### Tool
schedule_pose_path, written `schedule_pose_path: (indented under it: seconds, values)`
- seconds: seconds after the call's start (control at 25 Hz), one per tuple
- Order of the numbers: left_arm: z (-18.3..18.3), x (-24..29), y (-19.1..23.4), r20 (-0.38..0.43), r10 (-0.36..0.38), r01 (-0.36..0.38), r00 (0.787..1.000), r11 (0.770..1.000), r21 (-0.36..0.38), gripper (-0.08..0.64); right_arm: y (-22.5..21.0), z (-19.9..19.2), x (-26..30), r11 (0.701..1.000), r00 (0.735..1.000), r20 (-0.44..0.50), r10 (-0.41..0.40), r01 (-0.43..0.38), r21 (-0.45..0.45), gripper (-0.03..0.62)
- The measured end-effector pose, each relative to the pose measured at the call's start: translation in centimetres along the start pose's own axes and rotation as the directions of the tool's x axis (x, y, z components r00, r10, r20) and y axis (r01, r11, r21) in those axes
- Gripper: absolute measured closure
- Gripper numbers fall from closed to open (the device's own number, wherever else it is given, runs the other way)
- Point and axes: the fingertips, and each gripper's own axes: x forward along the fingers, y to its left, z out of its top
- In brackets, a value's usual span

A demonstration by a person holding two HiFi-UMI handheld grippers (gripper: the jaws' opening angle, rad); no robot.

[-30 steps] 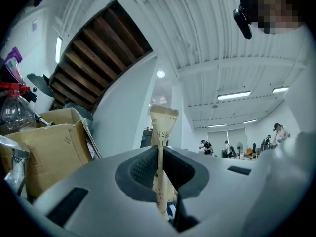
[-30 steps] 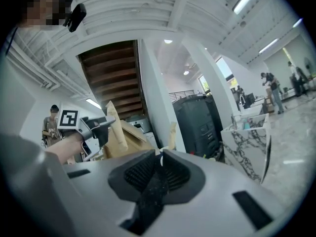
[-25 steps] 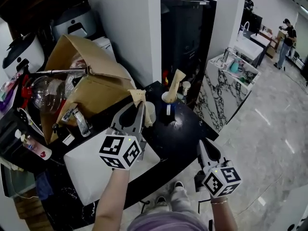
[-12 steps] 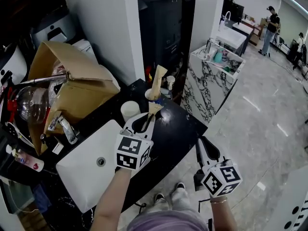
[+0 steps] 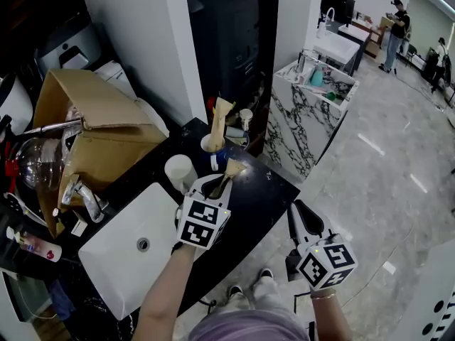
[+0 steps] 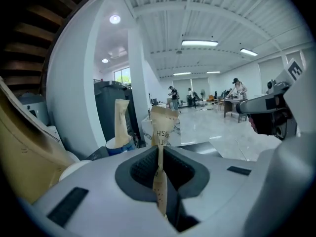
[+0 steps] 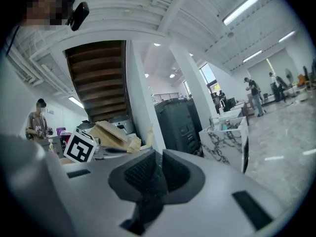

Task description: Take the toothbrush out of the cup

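Observation:
My left gripper [image 5: 215, 185] is shut on a toothbrush in a tan paper sleeve [image 5: 232, 169], held over the black counter in front of the cup [image 5: 211, 146]. A second paper-sleeved toothbrush [image 5: 220, 114] stands upright in that cup. In the left gripper view the held sleeve [image 6: 162, 127] sticks up between the closed jaws of the left gripper [image 6: 160, 157], with the blue-and-white cup [image 6: 120, 144] behind it at the left. My right gripper [image 5: 299, 219] hovers off the counter's front edge, apart from both. In its own view the right gripper [image 7: 159, 174] is shut on nothing.
A white cup [image 5: 179, 170] stands left of the held toothbrush. A white sink [image 5: 106, 251] with a tap [image 5: 85, 197] fills the counter's left. An open cardboard box [image 5: 92, 130] sits behind it. A marble-patterned counter [image 5: 306, 112] stands at the right; people are far back.
My left gripper has come down and toward the counter's front with the sleeved toothbrush, away from the cup. The right gripper has drifted slightly.

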Motion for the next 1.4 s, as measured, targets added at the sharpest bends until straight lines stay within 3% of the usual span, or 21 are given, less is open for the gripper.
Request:
schedule_pose_path:
  seconds: [0.36,0.92,1.4]
  values:
    - [-1.6,4.7,-0.6,-0.135,-0.014,0.018,0.991,0.999,0.032,0.531,-2.5,0.0,1.5,1.000,1.000,-0.026,0.015,-0.014,0.011,0.558]
    - [-4.6,9.0,-1.3,-0.311,-0.007,0.028,0.950,0.998,0.063,0.528,-6.1,0.0,2.4,0.999,0.998,-0.052,0.028,-0.027,0.025,0.560]
    - [-5.5,10.1,-1.3,-0.364,-0.005,0.026,0.931,0.998,0.053,0.418,-7.7,0.6,3.0,0.996,0.994,-0.072,0.083,-0.082,0.022,0.560]
